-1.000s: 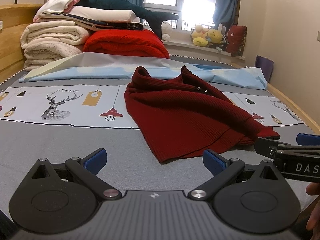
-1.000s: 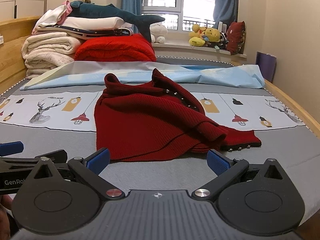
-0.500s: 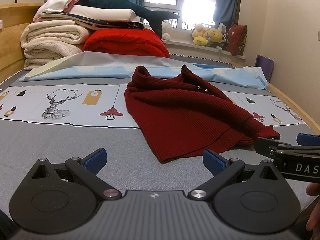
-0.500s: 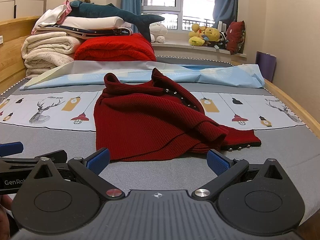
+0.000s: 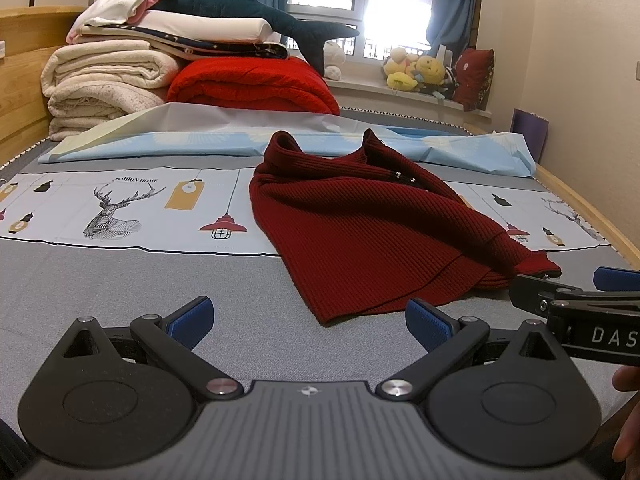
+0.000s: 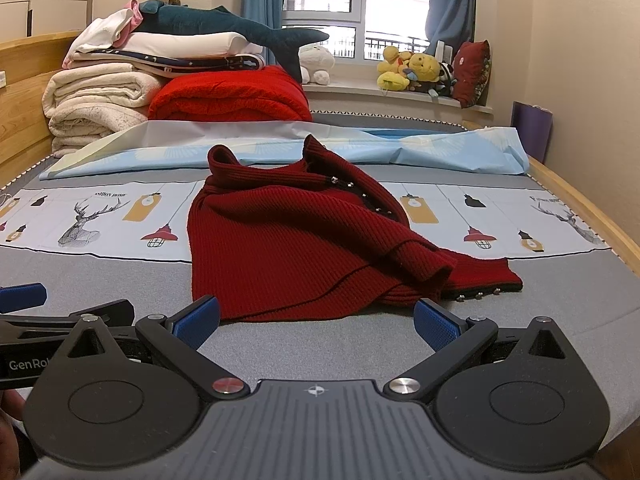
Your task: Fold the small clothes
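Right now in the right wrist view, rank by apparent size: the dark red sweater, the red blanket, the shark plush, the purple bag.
1. dark red sweater, though it lies nearest the camera
2. red blanket
3. shark plush, long but thin, so close to the blanket
4. purple bag

A dark red ribbed knit sweater [image 5: 360, 232] lies loosely crumpled on the bed [image 5: 120, 280], across the grey sheet and its printed band. Its collar stands up at the far end. One sleeve is folded over the body, its cuff trimmed with small metal studs [image 6: 478, 295].
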A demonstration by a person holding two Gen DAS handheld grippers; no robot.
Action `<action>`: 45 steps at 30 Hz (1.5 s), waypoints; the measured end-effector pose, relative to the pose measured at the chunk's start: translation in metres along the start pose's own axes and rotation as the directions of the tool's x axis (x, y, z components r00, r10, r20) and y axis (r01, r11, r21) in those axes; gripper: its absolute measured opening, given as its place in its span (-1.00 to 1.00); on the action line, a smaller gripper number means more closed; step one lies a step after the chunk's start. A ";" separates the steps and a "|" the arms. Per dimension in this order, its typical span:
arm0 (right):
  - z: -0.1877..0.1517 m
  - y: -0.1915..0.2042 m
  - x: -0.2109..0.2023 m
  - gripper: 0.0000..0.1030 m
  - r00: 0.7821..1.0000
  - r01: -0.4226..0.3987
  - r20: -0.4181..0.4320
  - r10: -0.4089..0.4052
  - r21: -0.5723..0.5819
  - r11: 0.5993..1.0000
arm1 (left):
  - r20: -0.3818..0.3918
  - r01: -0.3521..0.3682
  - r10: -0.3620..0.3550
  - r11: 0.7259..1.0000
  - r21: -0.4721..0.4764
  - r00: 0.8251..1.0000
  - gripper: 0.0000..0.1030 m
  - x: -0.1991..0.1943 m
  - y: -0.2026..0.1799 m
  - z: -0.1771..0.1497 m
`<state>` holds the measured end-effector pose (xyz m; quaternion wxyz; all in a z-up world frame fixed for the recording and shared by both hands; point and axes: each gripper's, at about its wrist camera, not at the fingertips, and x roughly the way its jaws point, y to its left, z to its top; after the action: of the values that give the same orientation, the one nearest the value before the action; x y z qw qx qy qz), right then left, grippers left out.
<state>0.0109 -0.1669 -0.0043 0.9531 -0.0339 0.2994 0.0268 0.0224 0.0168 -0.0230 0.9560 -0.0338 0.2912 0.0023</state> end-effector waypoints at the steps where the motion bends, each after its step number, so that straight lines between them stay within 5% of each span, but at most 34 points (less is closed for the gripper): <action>1: 0.000 0.000 0.000 0.98 1.000 0.000 0.000 0.000 -0.001 1.000 | 0.000 0.000 0.000 1.000 0.000 1.000 0.98 0.000 0.000 0.000; 17: 0.001 -0.001 0.000 0.98 1.000 -0.001 -0.002 0.001 -0.002 1.000 | 0.012 0.012 -0.013 1.000 0.011 1.000 0.98 0.000 0.000 -0.002; 19: 0.003 -0.003 -0.002 0.98 1.000 -0.004 0.010 0.004 0.013 1.000 | 0.026 0.017 -0.017 0.999 0.030 1.000 0.83 -0.001 -0.001 -0.004; 26: 0.048 -0.055 0.000 0.98 0.989 0.022 0.144 -0.036 0.093 0.995 | -0.031 0.042 -0.041 0.997 0.058 0.999 -0.17 0.012 0.004 -0.008; 28: 0.056 -0.070 0.007 0.92 0.985 0.035 0.165 -0.049 0.090 0.995 | -0.068 0.055 -0.052 0.997 0.049 0.996 -0.22 0.020 0.008 -0.006; 31: 0.051 -0.092 0.021 0.81 0.978 0.067 0.191 -0.088 0.114 0.991 | -0.137 0.061 -0.061 0.998 -0.007 0.989 -0.22 0.041 0.019 0.001; 34: 0.045 -0.109 0.040 0.60 0.995 0.037 0.080 -0.055 0.220 0.975 | -0.172 0.040 -0.049 0.998 -0.058 0.984 -0.22 0.071 0.026 0.013; 45: 0.057 -0.135 0.042 0.75 0.991 -0.034 0.137 -0.001 0.255 0.966 | -0.361 0.009 -0.153 0.928 -0.372 0.920 -0.10 0.221 0.049 0.025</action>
<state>0.0874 -0.2956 0.0245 0.9674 0.0940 0.2352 -0.0020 0.2191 0.0642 -0.1283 0.8568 -0.2218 0.4655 0.0092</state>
